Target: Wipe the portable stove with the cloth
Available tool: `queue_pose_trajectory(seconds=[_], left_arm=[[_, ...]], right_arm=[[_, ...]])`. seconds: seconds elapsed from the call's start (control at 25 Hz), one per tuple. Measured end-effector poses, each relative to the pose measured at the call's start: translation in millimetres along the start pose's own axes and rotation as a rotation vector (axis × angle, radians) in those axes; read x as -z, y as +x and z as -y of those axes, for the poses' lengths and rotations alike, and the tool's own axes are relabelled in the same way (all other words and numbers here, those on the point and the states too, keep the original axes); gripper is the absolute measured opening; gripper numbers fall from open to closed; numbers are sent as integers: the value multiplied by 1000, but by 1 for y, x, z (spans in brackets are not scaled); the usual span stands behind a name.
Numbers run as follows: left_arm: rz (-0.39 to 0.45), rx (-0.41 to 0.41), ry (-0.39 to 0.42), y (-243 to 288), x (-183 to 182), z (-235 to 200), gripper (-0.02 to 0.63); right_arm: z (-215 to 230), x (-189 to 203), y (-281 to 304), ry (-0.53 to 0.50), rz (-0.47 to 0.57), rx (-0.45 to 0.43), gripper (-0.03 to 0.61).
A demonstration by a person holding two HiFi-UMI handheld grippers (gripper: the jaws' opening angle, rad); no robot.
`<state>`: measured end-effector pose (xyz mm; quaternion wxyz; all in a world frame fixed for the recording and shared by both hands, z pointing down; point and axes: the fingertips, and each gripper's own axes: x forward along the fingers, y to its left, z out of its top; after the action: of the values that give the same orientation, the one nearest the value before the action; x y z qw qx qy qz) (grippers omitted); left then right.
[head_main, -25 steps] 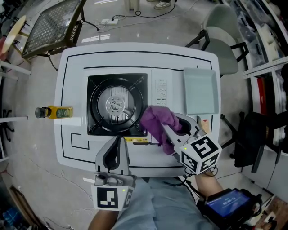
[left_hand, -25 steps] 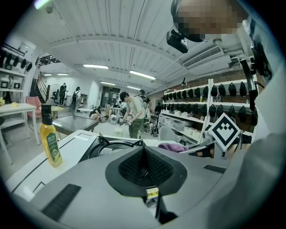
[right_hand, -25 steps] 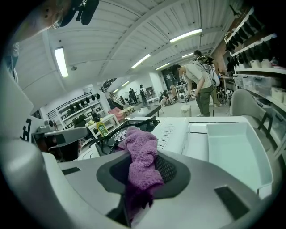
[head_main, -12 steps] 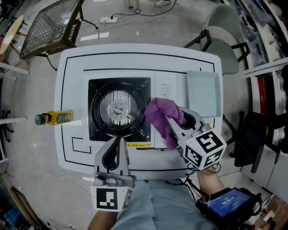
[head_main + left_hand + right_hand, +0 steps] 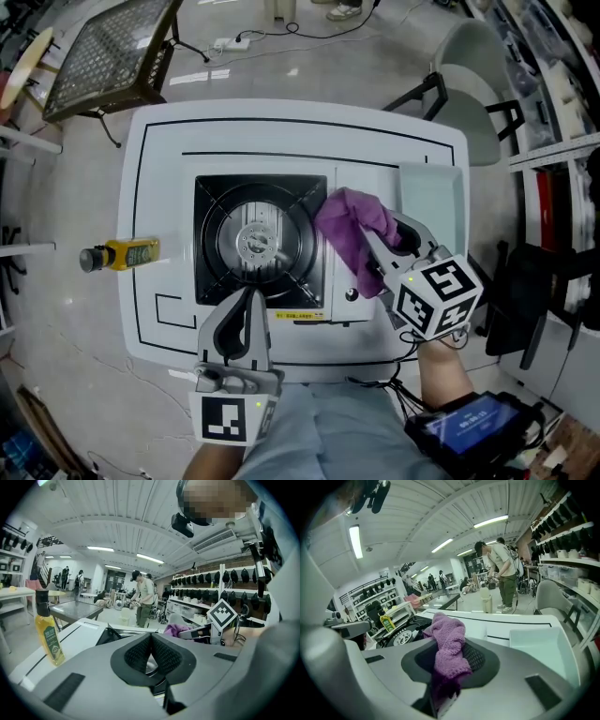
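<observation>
Right gripper (image 5: 368, 251) clenched on the purple cloth (image 5: 352, 225) over the portable stove (image 5: 258, 241).
Its 2 jaws pinch the cloth's lower folds, and the rest bunches up ahead of the pads (image 5: 474, 658), over the stove's white panel just right of the black burner well. Left gripper (image 5: 246, 298) hangs at the near edge of the white table (image 5: 155, 178), its 2 jaws pressed together on nothing, pointing toward the stove's front. Just right of the stove lies a pale green tray (image 5: 433, 202). At the table's left edge a yellow oil bottle (image 5: 47, 634) stands upright, well apart from the cloth.
</observation>
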<state>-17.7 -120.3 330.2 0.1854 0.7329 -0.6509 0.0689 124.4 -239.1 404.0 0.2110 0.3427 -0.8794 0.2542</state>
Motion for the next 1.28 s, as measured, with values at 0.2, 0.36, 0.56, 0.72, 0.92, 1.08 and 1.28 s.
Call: queue_pose_trajectory(seconds=[0.2,0.36,0.56,0.72,0.92,1.08,1.28], left_arm=[[5,-3,-9,4,-1,-13,18],[3,7,-33,9,0,-21,18],[-51,0,-65,8,14,-34,18],[-51,-10,-77,8,15,-46,18],[-50,-23,-85,1,13,-66,18],[-32,-17,-85,-9,0,-74,18],[32,-30,-6,-29,-29,-62,18]], right_arm=[[10,-11,11,-2,8,24,117],[18,-19,21,-3,15,43,117],[29,-31,35,-11,24,73,117],[37,-42,46,-17,30,103,117],[46,-56,57,-19,50,169,117],[43,-88,44,-27,115,217,118],[32,-129,2,-69,198,225,117]])
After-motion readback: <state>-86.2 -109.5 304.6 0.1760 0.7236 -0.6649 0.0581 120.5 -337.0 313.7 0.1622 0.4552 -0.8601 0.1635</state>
